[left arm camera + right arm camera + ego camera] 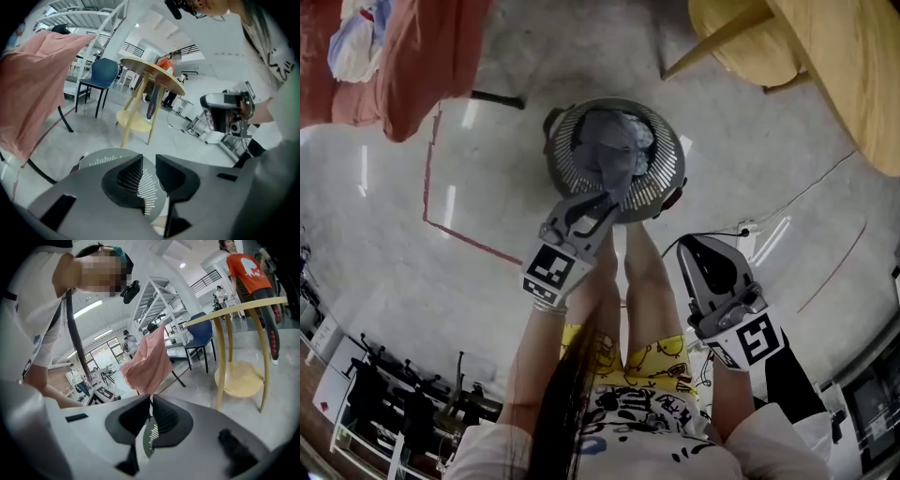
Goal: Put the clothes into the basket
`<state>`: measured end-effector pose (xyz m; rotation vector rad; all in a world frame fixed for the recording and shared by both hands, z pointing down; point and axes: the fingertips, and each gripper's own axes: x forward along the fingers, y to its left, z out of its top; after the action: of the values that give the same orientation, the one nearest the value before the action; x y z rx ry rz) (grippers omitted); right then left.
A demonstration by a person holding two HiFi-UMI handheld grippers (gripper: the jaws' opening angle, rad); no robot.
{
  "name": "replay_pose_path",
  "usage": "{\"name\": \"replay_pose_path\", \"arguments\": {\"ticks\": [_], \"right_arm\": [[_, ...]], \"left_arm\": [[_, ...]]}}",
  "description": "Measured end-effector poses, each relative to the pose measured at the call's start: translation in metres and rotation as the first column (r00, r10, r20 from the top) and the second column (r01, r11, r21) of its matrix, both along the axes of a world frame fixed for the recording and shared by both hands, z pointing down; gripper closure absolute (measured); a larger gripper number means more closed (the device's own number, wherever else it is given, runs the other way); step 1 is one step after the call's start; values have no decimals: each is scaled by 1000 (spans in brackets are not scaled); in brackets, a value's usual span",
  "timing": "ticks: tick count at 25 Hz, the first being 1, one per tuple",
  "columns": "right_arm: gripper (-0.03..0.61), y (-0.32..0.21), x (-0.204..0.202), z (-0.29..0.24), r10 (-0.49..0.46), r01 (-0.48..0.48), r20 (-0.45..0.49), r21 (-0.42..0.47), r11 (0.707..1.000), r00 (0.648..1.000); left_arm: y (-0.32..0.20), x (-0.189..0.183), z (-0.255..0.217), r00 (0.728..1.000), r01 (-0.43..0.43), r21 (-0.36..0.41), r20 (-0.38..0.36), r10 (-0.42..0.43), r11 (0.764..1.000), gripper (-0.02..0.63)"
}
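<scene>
Round grey slotted plastic basket (667, 150) sits upper centre in the head view, a crumpled grey-blue garment (614, 142) lying inside it. Left gripper (592, 214) is at the near rim, jaws slightly parted, empty. Right gripper (698, 248) is lower right, jaws practically together, gripping nothing.

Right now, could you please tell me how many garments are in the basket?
1 that I can see: a grey-blue garment bundled inside the basket. More may lie hidden underneath it.

One basket (661, 192), two grippers (591, 208) (698, 248), two garments (614, 150) (412, 66), one table (834, 56)
</scene>
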<state>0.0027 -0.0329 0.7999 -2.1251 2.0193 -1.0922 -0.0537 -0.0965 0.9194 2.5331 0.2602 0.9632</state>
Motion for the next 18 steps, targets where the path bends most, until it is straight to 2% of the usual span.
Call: {"name": "replay_pose_path", "arguments": {"ticks": [7, 12, 18], "right_arm": [[541, 1, 7, -25, 5, -4, -31, 19, 1000, 1000], [541, 1, 17, -71, -15, 19, -102, 39, 999, 995], [541, 1, 34, -132, 14, -1, -160, 82, 997, 987]], "left_arm": [[3, 0, -34, 1000, -18, 20, -16, 18, 1000, 538], [4, 6, -84, 998, -43, 45, -34, 45, 998, 574], [-1, 23, -153, 993, -73, 92, -84, 81, 993, 589]]}}
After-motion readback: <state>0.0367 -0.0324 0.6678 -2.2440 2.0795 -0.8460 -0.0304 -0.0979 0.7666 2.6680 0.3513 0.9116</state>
